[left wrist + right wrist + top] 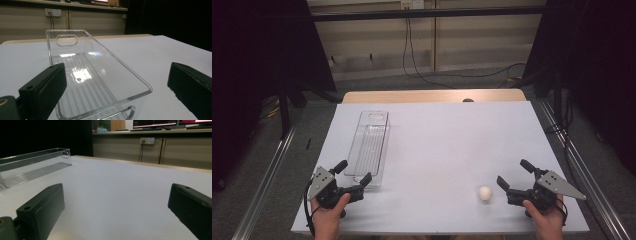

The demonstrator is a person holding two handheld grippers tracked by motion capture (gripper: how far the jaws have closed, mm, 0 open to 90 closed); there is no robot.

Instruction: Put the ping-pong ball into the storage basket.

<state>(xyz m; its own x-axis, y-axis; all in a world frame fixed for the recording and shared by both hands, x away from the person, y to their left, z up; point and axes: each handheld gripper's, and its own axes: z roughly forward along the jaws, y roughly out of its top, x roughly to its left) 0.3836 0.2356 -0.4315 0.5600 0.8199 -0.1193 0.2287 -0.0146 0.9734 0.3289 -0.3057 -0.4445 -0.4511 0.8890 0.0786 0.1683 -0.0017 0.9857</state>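
The person sat at the near edge of the white desk [442, 135] with a hand-held gripper in each hand. The left hand-held gripper [354, 172] rested at the near left corner, its black jaws spread wide and gripping nothing, and it pointed at the near end of a long clear plastic tray [369, 145] that lay lengthwise just ahead of it. In the left gripper view the tray [100, 75] ran away between the two parted jaws, with a ribbed floor and a cut-out handle in its far wall; it looked empty. Over at the near right, the right hand-held gripper [514, 172] lay with its jaws parted too, holding nothing. A small white ball [485, 193] sat on the desk just to the left of its nearer jaw, close but not touching as far as I could tell. The right gripper view looked across bare desk, with the tray [35, 167] well off to the left.
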